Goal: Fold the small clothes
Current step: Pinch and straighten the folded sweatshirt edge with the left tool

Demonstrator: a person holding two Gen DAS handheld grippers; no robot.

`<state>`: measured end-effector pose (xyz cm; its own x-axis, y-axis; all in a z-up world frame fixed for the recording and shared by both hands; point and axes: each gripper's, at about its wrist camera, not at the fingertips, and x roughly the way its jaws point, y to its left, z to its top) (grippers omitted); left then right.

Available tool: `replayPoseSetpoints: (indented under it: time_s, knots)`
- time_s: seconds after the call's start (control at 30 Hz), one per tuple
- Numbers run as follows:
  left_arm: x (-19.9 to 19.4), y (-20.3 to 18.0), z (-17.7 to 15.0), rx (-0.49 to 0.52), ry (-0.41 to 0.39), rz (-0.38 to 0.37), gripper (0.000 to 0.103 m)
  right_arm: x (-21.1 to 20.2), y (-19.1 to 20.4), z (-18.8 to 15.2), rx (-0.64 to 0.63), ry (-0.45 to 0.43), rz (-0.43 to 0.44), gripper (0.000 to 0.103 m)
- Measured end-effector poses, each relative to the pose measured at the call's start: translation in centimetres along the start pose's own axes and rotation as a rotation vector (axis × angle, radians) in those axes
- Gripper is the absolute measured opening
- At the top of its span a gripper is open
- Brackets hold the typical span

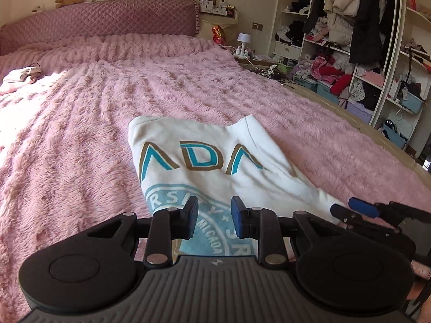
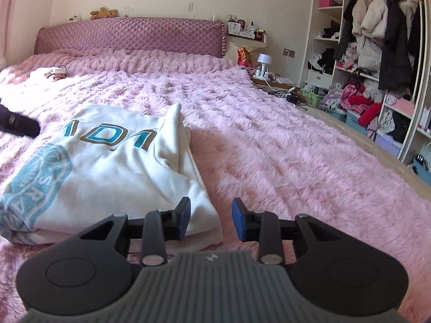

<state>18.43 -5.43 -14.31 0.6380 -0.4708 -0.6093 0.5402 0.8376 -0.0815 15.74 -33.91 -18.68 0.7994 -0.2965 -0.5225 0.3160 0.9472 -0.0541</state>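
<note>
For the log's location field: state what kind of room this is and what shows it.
A bedroom, most likely: a bed with a pink fluffy blanket and quilted headboard, plus an open wardrobe stuffed with coats and clothes.

On your folded white sweatshirt (image 1: 215,167), large teal-and-gold letters read "ADA"; the round teal seal (image 1: 215,228) below them shows only fragments, "RSI" and "SR".

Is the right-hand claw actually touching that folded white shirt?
Cannot tell. In the right wrist view the right gripper stands open at the folded white shirt's near corner, its left finger overlapping the cloth, but no contact or gap shows plainly.
</note>
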Motion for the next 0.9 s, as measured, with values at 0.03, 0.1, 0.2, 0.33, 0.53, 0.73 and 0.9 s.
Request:
replayPoseSetpoints:
  time_s: [0.03,0.1,0.2,0.33,0.53,0.73,0.9]
  knots:
    - [-0.4,0.0,-0.7,0.017,0.016,0.013,0.033,-0.2,-0.5,0.0,0.048,0.012,0.026,0.030]
    - [-1.1,-0.3,-2.6,0.050,0.059,0.041,0.034,-0.4,-1.1,-0.3,0.115,0.027,0.058,0.031]
    - [-0.8,-0.6,-4.3,0.075,0.101,0.054,0.034,-0.4,-1.3,-0.6,0.156,0.036,0.094,0.032]
    - [0.3,0.0,-5.4,0.030,0.133,0.037,0.034,-0.2,-1.1,-0.4,0.165,0.060,0.117,0.032]
    - [0.8,0.1,-6.3,-0.019,0.128,0.029,0.034,-0.5,-1.0,-0.6,0.138,0.068,0.112,0.033]
    - [0.9,-0.2,-6.0,-0.053,0.103,0.030,0.017,0.3,-1.4,-0.4,0.179,0.079,0.115,0.033]
    - [0.9,-1.0,-6.1,-0.024,0.089,0.075,0.012,1.0,-1.2,0.3,0.215,0.090,0.137,0.017]
